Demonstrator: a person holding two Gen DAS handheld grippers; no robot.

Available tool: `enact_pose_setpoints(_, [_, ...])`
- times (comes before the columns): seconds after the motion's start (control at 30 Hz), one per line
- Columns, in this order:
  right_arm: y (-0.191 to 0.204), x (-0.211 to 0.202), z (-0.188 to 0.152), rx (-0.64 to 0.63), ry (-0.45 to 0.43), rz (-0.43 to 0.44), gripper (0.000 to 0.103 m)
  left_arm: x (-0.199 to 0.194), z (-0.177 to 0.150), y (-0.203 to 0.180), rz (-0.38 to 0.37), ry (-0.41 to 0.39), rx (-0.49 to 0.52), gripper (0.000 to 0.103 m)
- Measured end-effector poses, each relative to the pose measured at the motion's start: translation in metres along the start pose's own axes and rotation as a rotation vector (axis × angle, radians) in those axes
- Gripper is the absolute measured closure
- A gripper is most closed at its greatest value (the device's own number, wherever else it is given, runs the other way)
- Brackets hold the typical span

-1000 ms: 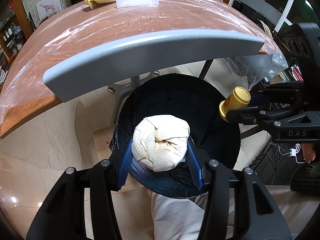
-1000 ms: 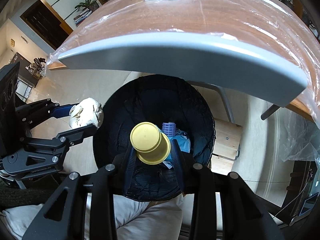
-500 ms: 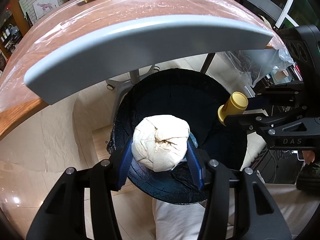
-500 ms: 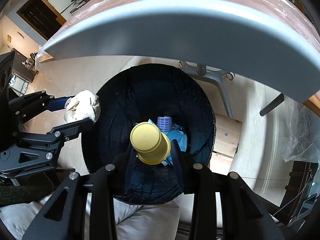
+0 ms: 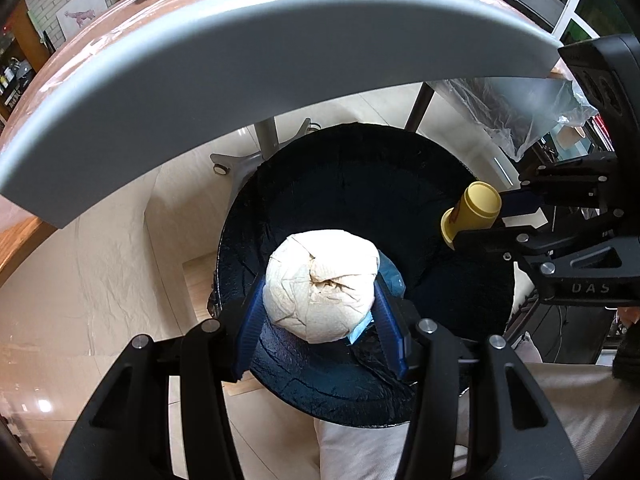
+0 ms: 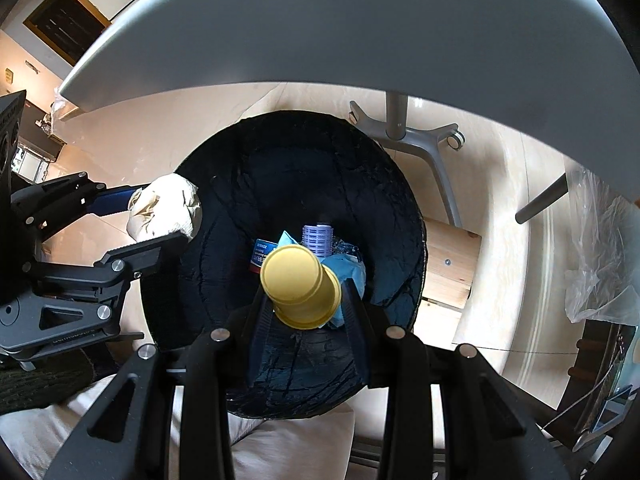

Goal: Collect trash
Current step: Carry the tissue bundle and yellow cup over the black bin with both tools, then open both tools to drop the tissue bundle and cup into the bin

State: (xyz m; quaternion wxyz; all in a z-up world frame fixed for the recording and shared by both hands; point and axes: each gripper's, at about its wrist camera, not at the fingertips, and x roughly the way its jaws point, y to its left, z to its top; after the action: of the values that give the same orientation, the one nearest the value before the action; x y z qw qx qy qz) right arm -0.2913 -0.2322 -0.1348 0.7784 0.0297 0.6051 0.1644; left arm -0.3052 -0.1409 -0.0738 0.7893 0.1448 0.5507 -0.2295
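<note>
Both grippers have dropped lower over the last second: the grey table edge (image 5: 280,40) now fills the top of both views, and the black bin (image 5: 360,184) has grown to take up the whole middle of each frame. So both loads look lined up over the opening, and I'd say the drop is the only thing left for these two pieces.

The left gripper (image 5: 320,300) has its blue pads clamped on a white paper wad (image 5: 322,284), dead centre in the left view and over the bin mouth. In the right view the wad (image 6: 166,210) shows at mid left, over the bin's left rim.

The right gripper (image 6: 306,292) is closed on a yellow cup (image 6: 300,280), hanging over the middle of the bin. From the left view the cup (image 5: 472,214) sits at centre right, just inside the rim.

Already down in the bin (image 6: 224,184): a purple roller (image 6: 318,236), blue wrap (image 6: 352,272) and a small can (image 6: 262,254) with a blue label, text too small to read.

Only readable writing: "DAS" on the right gripper's body, right edge of the left view.
</note>
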Motion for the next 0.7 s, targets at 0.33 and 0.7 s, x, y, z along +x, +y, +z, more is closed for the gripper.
enact_pose_setpoints(0.33, [-0.004, 0.008, 0.004, 0.01, 0.02, -0.009, 0.068, 0.012, 0.002, -0.002, -0.007, 0.025, 0.015, 0.051])
enact_pose_setpoints(0.7, [-0.014, -0.024, -0.006, 0.066, -0.032, -0.039, 0.038, -0.01, -0.002, 0.002, -0.011, -0.022, -0.007, 0.029])
